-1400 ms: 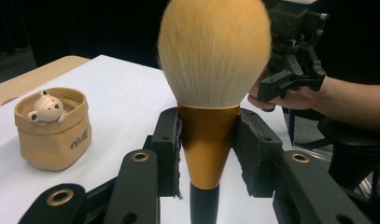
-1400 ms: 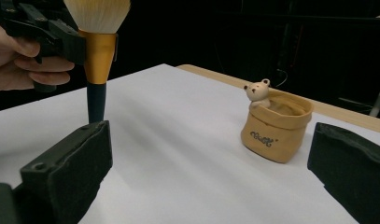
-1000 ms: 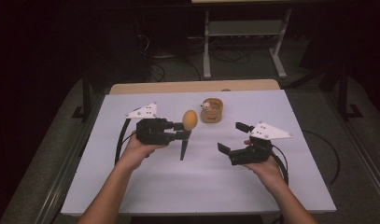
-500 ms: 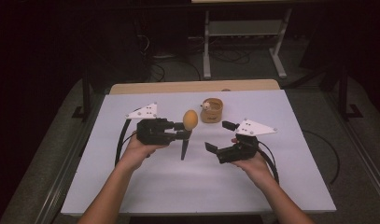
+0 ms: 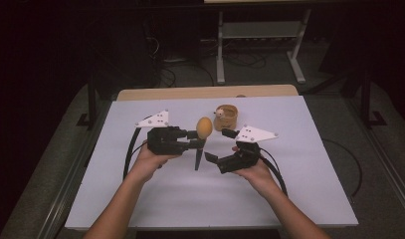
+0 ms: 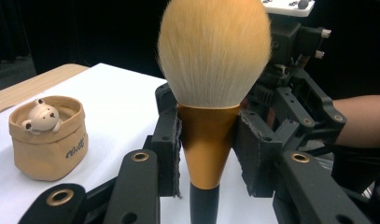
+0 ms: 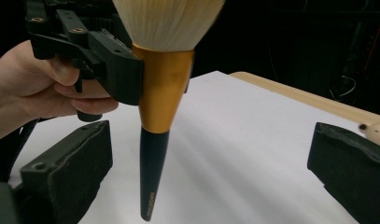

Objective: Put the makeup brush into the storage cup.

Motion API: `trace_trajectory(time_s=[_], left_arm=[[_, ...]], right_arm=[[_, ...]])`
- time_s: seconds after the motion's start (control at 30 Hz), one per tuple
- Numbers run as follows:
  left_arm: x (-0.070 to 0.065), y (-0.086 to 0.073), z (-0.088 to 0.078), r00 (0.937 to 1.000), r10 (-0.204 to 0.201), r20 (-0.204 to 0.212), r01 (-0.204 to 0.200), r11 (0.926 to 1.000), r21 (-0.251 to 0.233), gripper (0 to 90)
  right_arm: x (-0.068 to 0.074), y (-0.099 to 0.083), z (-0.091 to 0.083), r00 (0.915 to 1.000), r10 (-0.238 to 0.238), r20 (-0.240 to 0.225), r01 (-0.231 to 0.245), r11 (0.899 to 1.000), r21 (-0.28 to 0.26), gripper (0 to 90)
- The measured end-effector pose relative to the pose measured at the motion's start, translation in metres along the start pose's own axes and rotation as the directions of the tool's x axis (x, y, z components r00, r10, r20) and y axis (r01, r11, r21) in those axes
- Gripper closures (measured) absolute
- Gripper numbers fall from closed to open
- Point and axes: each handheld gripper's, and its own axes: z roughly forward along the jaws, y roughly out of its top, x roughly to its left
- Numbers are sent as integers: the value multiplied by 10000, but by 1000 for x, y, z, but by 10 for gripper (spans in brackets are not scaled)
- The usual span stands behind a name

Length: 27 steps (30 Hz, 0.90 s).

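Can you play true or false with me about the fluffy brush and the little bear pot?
1. The left gripper holds the makeup brush by its gold collar. True.
2. The brush's bristles point down at the table. False: they point up, and the black handle hangs down.
3. The right gripper is clamped on the handle. False: its fingers stand apart, open on either side of it.
4. A small bear sits in the tan pot. True.
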Motion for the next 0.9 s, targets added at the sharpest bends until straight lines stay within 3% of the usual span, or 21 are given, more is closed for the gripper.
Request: trace_trajectory(time_s=[0.6, 0.9], left_arm=[[0, -4, 4, 9999, -128, -20, 127, 9995, -285, 626], [-2, -6, 7, 9997, -242, 57, 244, 9991, -350, 626]], right_arm=[[5, -6, 9, 9990, 263, -370, -259, 9996, 130, 0], [7, -7, 13, 9975, 394, -587, -379, 9990, 257, 144]])
